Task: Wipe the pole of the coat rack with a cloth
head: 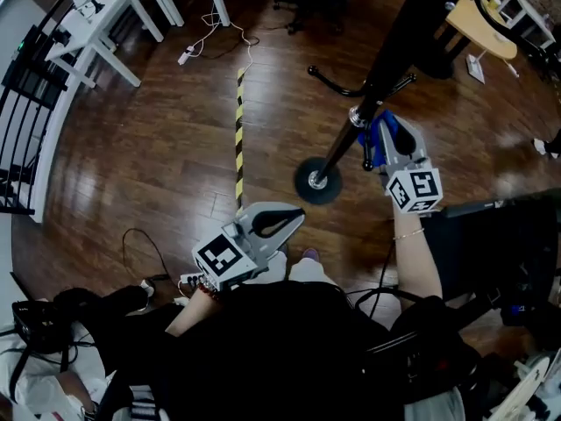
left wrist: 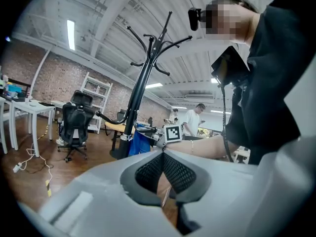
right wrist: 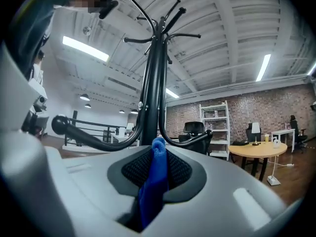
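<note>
The black coat rack pole (head: 372,95) rises from a round base (head: 317,181) on the wooden floor. My right gripper (head: 379,140) is shut on a blue cloth (head: 387,132), pressed against the pole just below its silver collar (head: 358,117). In the right gripper view the blue cloth (right wrist: 154,181) sticks up between the jaws, right in front of the pole (right wrist: 153,88). My left gripper (head: 294,220) hangs lower left, away from the pole, shut with nothing in it. The left gripper view shows the pole (left wrist: 139,93) and the blue cloth (left wrist: 139,143) ahead.
A yellow-black floor stripe (head: 239,134) runs left of the base. White tables (head: 110,24) stand far left, a round wooden table (head: 480,29) top right, an office chair (left wrist: 71,125) beyond. Low curved hooks (head: 346,86) stick out from the pole. Cables (head: 131,244) lie near my feet.
</note>
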### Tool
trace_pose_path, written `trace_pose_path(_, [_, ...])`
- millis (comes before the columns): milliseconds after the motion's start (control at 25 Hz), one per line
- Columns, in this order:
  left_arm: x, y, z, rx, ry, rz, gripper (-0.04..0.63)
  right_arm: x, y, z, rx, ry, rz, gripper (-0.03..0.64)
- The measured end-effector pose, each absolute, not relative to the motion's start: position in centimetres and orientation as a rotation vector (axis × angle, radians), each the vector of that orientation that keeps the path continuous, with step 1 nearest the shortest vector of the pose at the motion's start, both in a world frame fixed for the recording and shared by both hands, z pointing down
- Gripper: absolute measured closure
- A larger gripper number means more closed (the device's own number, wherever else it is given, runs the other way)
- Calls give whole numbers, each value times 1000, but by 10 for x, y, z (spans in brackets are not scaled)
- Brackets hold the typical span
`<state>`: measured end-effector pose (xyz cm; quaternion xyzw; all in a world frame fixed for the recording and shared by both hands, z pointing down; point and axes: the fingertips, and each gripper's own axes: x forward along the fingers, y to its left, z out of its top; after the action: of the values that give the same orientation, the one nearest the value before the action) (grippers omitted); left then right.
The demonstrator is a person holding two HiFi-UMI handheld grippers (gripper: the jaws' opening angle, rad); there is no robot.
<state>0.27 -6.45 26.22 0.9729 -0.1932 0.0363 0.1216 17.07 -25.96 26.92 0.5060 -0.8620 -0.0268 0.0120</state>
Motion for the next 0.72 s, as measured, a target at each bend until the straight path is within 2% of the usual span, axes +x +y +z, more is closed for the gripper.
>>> trace_pose_path(360, [-7,-92,283,2773,-578,73,589,143,-261,282,1479,-2820,-159,554])
trace_pose_path(720, [30,-125,348,2994,-497,192,589,96,-241,298,1297,-2838,-454,554])
